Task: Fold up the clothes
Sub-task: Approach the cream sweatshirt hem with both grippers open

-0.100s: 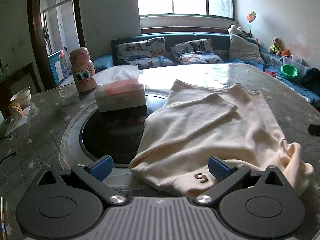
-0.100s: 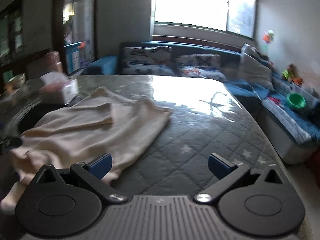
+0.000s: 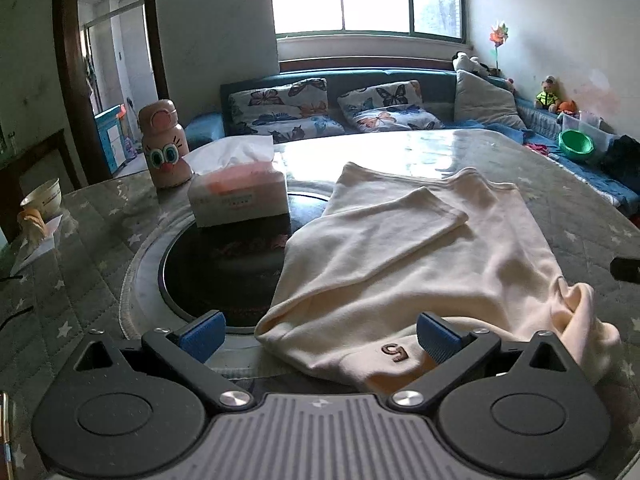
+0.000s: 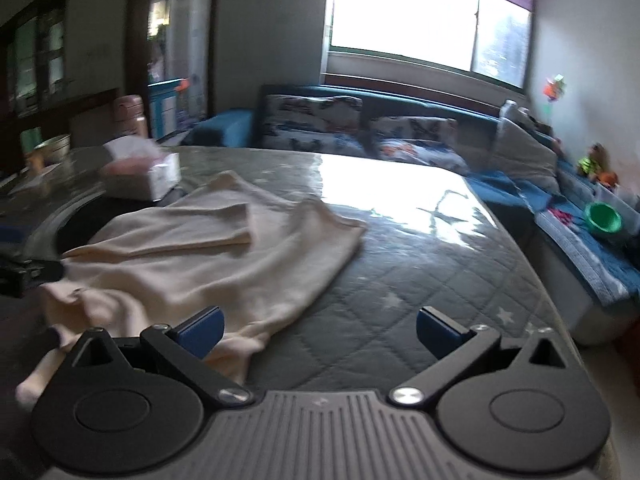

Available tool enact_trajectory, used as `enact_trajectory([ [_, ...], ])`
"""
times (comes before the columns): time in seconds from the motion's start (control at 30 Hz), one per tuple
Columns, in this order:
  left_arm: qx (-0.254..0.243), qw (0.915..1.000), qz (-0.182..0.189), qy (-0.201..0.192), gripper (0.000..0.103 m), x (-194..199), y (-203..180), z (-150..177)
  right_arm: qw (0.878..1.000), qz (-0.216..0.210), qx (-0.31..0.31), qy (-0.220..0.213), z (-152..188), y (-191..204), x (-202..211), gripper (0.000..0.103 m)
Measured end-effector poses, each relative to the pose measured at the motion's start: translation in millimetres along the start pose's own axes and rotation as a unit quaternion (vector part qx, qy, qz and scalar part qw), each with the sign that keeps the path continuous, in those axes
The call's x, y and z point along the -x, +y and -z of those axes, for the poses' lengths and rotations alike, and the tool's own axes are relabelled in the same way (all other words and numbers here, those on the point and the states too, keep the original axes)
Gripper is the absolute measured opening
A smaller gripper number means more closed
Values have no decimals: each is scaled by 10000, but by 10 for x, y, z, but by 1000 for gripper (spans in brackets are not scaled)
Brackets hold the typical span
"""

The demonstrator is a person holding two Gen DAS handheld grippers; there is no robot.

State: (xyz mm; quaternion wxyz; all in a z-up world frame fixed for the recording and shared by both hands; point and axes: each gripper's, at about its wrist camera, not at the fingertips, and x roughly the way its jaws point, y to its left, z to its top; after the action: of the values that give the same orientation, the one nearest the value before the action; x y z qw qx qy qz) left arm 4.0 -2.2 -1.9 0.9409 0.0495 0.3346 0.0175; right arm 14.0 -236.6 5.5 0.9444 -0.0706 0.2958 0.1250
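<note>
Cream garment (image 3: pixel 404 264) on grey star-quilted table cover (image 3: pixel 568 208); blue fingers (image 3: pixel 202 336); butterfly-print pillows (image 3: pixel 280 114).

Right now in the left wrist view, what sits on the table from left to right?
Bowl → pink owl-face bottle → tissue box → cream garment, lying on the table.

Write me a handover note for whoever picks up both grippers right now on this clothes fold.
Left gripper: open, at the near edge of the cream shirt.
Right gripper: open, holding nothing, at the shirt's near right corner.
Shirt lies on the quilted table, partly over the round dark inset, beside the tissue box.
Done: one sleeve folded across.
Left: the bunched near end and the remaining folds.
</note>
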Motion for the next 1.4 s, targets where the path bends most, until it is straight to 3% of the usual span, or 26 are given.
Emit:
enact_trajectory([
  [0.17,54,9997,21,-254,103,169,-42,95,9999,3,-129,60,26,-49,-10,103],
  [0.3,62,10000,9,-73,103,215,11,100,9996,15,-258,119,49,-128,-14,103],
  [0.4,96,9999,57,12,103,238,45,123,9993,350,-99,122,23,424,89,103],
  [0.53,111,9999,61,70,103,262,54,156,9986,437,-155,255,-61,611,61,103],
  [0.93,-8,9998,177,-55,103,375,5,145,9964,-88,698,478,-17,1018,175,103],
  [1.03,-10,9999,123,-39,103,367,18,154,9916,-514,1082,497,14,832,160,103],
  [1.4,-156,9999,61,-10,103,331,-53,166,9870,-732,1271,652,67,942,117,103],
])
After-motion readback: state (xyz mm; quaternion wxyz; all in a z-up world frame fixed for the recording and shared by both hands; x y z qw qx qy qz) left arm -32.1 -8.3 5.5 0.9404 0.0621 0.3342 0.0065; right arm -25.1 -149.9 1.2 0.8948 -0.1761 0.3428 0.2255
